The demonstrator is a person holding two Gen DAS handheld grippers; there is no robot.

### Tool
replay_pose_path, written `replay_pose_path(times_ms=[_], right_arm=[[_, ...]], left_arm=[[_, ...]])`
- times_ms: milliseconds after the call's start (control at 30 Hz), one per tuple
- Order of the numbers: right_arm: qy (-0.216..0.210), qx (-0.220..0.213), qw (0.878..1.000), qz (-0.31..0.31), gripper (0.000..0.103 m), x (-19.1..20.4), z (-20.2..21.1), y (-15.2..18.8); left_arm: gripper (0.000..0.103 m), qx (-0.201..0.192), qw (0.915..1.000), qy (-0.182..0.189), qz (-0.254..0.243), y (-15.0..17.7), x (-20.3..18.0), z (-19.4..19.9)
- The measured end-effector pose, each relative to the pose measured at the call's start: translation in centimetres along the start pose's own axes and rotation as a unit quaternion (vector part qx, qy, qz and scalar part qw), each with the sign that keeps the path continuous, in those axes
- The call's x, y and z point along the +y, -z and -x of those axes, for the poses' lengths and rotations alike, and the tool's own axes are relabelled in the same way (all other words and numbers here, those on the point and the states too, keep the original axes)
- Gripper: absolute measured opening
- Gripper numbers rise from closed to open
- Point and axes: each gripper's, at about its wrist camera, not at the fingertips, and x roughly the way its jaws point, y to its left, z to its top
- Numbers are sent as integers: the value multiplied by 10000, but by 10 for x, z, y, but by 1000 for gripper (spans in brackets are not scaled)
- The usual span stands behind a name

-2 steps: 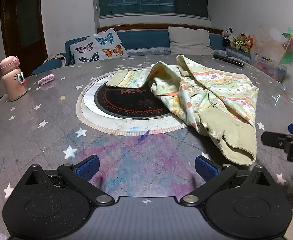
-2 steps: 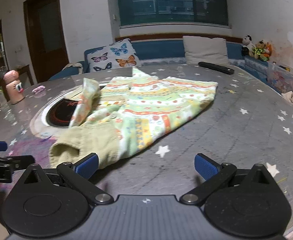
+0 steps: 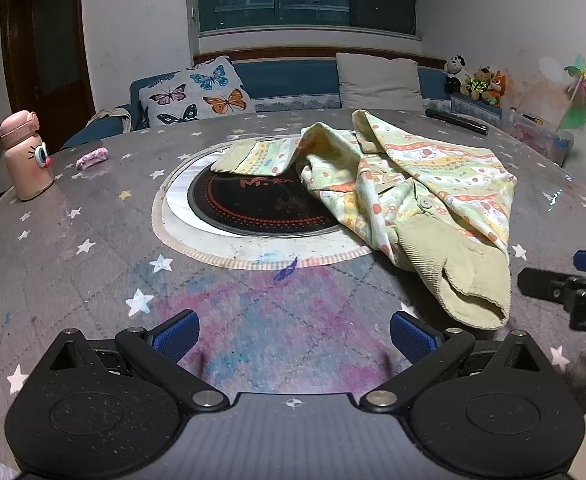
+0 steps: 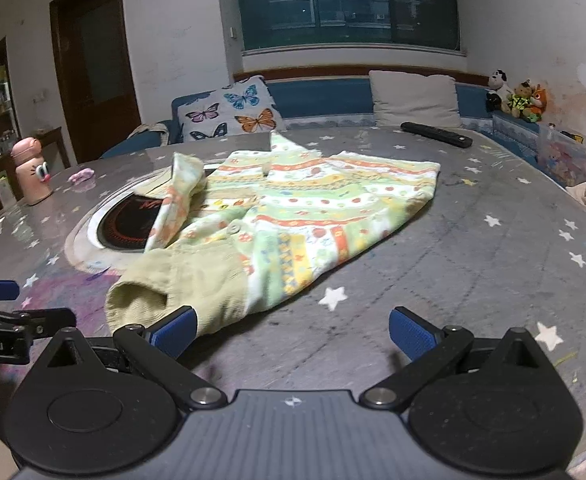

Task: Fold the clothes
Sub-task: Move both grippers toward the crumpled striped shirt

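Garment [image 3: 421, 196] on round worktop [image 3: 73, 272]: small child's top, soft printed cotton in green/orange/yellow bands, ribbed olive corduroy-like cuff [image 3: 469, 280] on the near sleeve. Lies crumpled, unfolded, partly draped over the black glass hotplate disc [image 3: 253, 208] set in the worktop centre. In left wrist view its long axis runs from 11 o'clock (far sleeve end on the disc) down to 5 o'clock, cuff opening pointing toward the camera. In right wrist view the body spreads flat toward 1 o'clock, cuff at 8 o'clock. Left tongs [image 3: 293, 336] spread wide, empty, hovering over a purple-stained patch of the star-print cloth, cuff near the right pad at 4 o'clock. Right tongs [image 4: 293, 332] also wide, nothing gripped; left blue ribbed pad [image 4: 173, 330] sits in front of the cuff edge, contact unclear. Pink bottle [image 3: 27, 156] upright at 9 o'clock on the rim. Black remote [image 4: 437, 134] at 1 o'clock, far edge.
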Motion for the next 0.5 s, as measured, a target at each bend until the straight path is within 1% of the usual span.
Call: replay_pose_path(times_ms=[100,167,233,300,500], right_arm=[[50,-29,10000,-16,103,0,3,0],[70,-37,9999,111,103,12,6,2],[28,-86,9999,111,103,15,13,6],[-62,52,10000,20,103,8,5,4],[-32,145,9999,20,103,11,5,4]], left_arm=[[103,-10,10000,5,-1,2,-2,1],[103,-17,10000,9,-2,3,-4,2],[103,-24,10000,12,-2,4,-5,3],[103,-31,10000,15,-3,5,-7,4],[103,38,10000,73,35,2,-4,5]])
